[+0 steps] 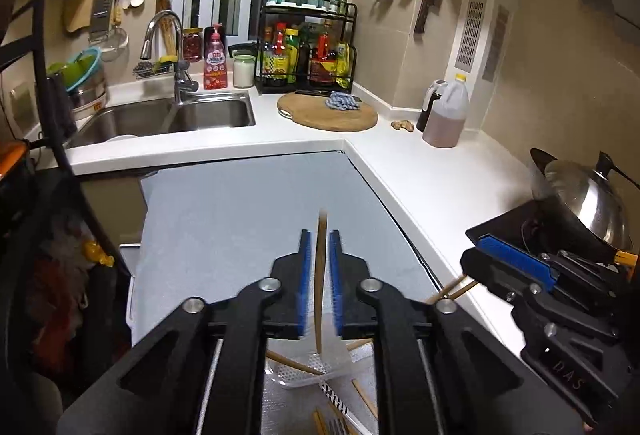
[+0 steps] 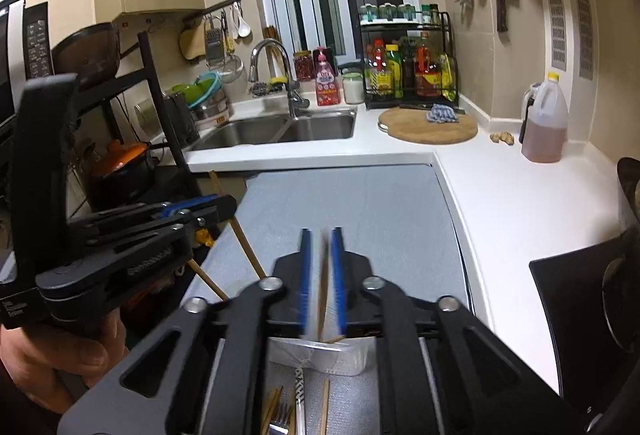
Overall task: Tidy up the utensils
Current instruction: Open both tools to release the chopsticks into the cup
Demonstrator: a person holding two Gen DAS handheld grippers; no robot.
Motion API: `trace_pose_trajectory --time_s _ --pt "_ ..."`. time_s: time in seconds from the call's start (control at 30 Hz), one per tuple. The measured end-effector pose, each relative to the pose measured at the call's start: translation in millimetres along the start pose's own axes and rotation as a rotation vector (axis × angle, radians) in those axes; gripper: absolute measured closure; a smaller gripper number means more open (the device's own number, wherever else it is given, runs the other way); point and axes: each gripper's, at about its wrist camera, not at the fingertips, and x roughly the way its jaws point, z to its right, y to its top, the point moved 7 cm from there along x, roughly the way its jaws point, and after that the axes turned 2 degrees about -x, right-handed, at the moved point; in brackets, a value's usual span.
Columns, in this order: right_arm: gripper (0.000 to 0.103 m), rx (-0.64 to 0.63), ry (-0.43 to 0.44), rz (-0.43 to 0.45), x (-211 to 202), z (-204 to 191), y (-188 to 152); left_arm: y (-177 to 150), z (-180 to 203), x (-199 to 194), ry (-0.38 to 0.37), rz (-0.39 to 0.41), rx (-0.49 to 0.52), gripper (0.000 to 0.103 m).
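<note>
- Kitchen counters wrap an L-shaped corner beneath a window, and a grey mat (image 1: pixel 240 219) covers the lower surface in front.
- Far left, a steel sink (image 1: pixel 176 115) is sunk into the white counter (image 1: pixel 420 171), its faucet (image 1: pixel 168 47) at the back edge.
- At the back corner stands a black rack (image 1: pixel 308 47) of bottles, with a round wooden board (image 1: pixel 328 113) before it.
- Over the mat's near edge, the left gripper (image 1: pixel 319 247) has its blue pads slightly apart, a wooden chopstick (image 1: pixel 319 275) upright in the gap; whether the pads press it I cannot tell.
- Below it lie more chopsticks (image 1: pixel 296 363) and a clear container (image 1: pixel 316 367).
- Right of that, the right gripper (image 2: pixel 320 247) likewise stands slightly apart around a blurred chopstick (image 2: pixel 323 295); the grip is unclear.
- At the right edge, a wok (image 1: pixel 588 203) sits on the black stove (image 1: pixel 500 231).
</note>
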Motion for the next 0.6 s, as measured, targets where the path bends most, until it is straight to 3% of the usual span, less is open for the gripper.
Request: trace_pose_trajectory --time_s 0.03,0.07,0.3,0.43,0.6 --pt "0.072 -0.004 -0.015 0.012 -5.3 1.5 0.7 1.2 0.5 -5.4 -0.003 0.015 -0.002 0.070" --pt "0.072 -0.011 -0.029 0.026 -12.0 2.6 2.0 3.1 1.5 -14.5 -0.004 0.039 0.000 0.068" --pt "0.072 -0.034 -0.052 0.145 -73.8 1.3 0.2 -6.1 9.7 -76.5 0.016 0.152 0.016 0.066" --pt "0.072 -0.047 -0.062 0.199 -108.8 -1.3 -27.0 -40.1 10.4 -107.1 0.035 0.186 0.023 0.066" --pt "0.072 -0.054 -0.071 0.201 -130.1 -3.1 -79.1 -91.5 10.4 -126.2 0.064 0.202 0.019 0.066"
